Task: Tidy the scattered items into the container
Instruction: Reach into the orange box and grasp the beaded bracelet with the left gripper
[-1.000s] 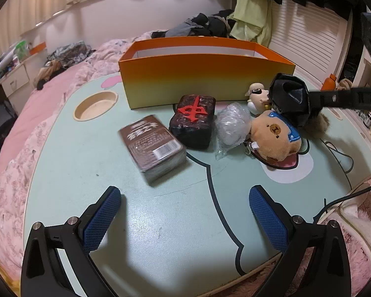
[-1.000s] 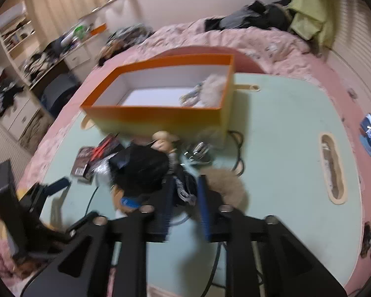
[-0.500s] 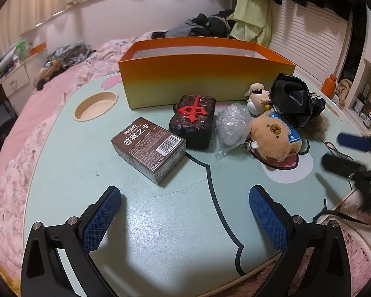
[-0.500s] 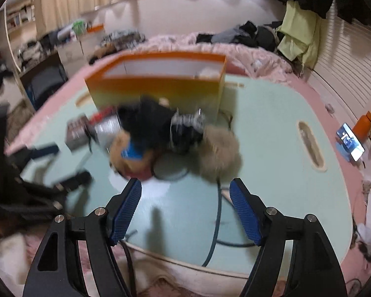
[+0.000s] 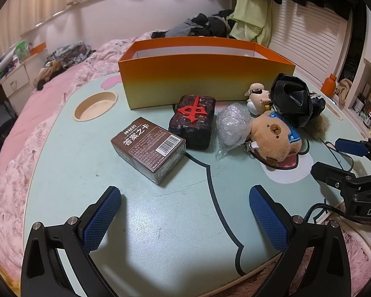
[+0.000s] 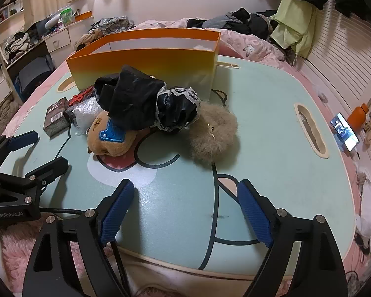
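Observation:
An orange box [image 5: 205,74] [image 6: 146,59] stands at the back of the mint table. In front of it lie a brown card pack [image 5: 148,148], a dark tile block with a red sign [image 5: 193,118], a bubble-wrap bundle [image 5: 232,123], a bear plush [image 5: 274,136] [image 6: 111,138], a small cream plush [image 5: 257,96], a black crumpled bag [image 5: 294,101] [image 6: 141,101] and a beige fur puff [image 6: 212,133]. My left gripper [image 5: 185,198] is open, short of the card pack. My right gripper [image 6: 185,188] hovers near the table's front edge, its jaws opening with nothing between them.
A round cup recess [image 5: 95,105] is sunk into the table left of the box, and a slot [image 6: 309,128] lies at the right. A phone [image 6: 343,132] and an orange bottle [image 6: 358,116] sit past the right edge. A black cable [image 6: 61,210] trails by the front edge. Pink bedding surrounds the table.
The right gripper let go of the black bag, which now rests on the pile. It drew back toward the table's front edge and opened wide. The left gripper kept still.

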`<action>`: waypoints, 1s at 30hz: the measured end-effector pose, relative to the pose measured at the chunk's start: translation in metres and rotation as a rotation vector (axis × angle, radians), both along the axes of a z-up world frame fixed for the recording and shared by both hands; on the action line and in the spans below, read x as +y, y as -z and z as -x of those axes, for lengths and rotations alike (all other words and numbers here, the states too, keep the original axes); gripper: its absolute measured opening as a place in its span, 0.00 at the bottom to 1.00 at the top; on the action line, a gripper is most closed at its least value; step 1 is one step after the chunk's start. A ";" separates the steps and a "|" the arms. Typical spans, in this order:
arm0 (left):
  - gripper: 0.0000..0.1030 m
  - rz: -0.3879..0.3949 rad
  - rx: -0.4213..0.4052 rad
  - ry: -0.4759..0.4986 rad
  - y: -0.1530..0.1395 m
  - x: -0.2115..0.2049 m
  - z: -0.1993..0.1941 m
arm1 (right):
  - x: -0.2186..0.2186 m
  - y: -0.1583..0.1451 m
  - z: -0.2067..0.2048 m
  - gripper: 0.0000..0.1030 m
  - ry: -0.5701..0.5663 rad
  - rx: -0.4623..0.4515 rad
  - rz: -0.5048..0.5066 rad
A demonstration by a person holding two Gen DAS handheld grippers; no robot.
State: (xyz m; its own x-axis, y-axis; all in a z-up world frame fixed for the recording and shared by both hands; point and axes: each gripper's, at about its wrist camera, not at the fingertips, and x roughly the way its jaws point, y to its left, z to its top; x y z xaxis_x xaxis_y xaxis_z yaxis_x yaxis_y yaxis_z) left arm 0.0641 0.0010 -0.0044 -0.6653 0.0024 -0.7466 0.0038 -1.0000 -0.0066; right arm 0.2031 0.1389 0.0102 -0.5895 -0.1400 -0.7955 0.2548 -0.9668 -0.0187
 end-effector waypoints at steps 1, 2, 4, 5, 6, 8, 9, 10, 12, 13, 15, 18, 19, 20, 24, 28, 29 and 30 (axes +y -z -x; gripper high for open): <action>1.00 0.000 0.000 0.000 0.000 0.000 0.000 | 0.000 0.000 0.000 0.84 -0.001 0.000 0.000; 1.00 0.000 0.000 0.000 0.000 0.000 0.000 | -0.001 0.000 -0.001 0.85 -0.001 -0.001 -0.001; 1.00 0.000 0.000 0.000 0.000 0.000 0.000 | -0.002 0.000 -0.001 0.86 -0.002 -0.001 -0.002; 1.00 0.000 0.000 0.000 0.000 0.000 0.000 | -0.003 0.000 -0.001 0.87 -0.002 -0.002 -0.003; 1.00 0.000 -0.001 0.002 0.000 -0.001 0.000 | -0.003 0.000 -0.001 0.89 -0.003 -0.003 -0.003; 1.00 0.001 -0.010 0.021 -0.001 0.000 0.002 | -0.003 0.001 -0.002 0.90 -0.005 -0.004 -0.003; 1.00 0.002 -0.027 0.044 -0.002 0.000 0.006 | -0.003 0.001 -0.002 0.90 -0.006 -0.004 -0.003; 1.00 0.006 -0.050 0.061 -0.004 -0.001 0.011 | -0.003 0.001 -0.002 0.90 -0.006 -0.004 -0.002; 0.99 0.009 -0.070 0.062 -0.013 -0.006 0.018 | -0.002 0.001 -0.002 0.91 -0.008 -0.005 0.000; 0.98 -0.001 -0.044 0.070 -0.026 -0.009 0.020 | -0.002 0.002 -0.002 0.91 -0.008 -0.005 0.001; 0.98 -0.003 0.033 0.076 -0.056 -0.012 0.022 | -0.002 0.002 -0.002 0.91 -0.008 -0.004 0.002; 0.98 -0.012 0.139 0.137 -0.110 -0.007 0.039 | -0.003 0.002 -0.002 0.91 -0.007 -0.002 0.002; 0.98 -0.022 0.150 0.169 -0.123 -0.004 0.050 | -0.003 0.002 -0.002 0.91 -0.007 -0.002 0.002; 0.92 -0.023 0.149 0.195 -0.132 0.000 0.064 | -0.003 0.003 -0.002 0.91 -0.007 -0.001 0.002; 0.59 0.016 -0.033 0.309 -0.129 0.028 0.151 | -0.003 0.003 -0.003 0.91 -0.008 0.000 0.004; 0.35 0.044 -0.247 0.353 -0.085 0.054 0.232 | -0.003 0.002 -0.004 0.91 -0.010 0.003 0.005; 0.32 0.057 -0.274 0.359 -0.076 0.060 0.244 | -0.003 0.002 -0.004 0.91 -0.011 0.003 0.005; 0.29 0.061 -0.289 0.361 -0.069 0.064 0.253 | -0.003 0.002 -0.005 0.91 -0.011 0.003 0.005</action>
State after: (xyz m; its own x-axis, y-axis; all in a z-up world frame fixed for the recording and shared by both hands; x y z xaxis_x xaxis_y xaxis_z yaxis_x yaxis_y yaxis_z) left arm -0.1887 0.0651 0.0650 -0.3944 0.1460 -0.9073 -0.3520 -0.9360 0.0024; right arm 0.2076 0.1363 0.0083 -0.5902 -0.1510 -0.7930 0.2657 -0.9639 -0.0143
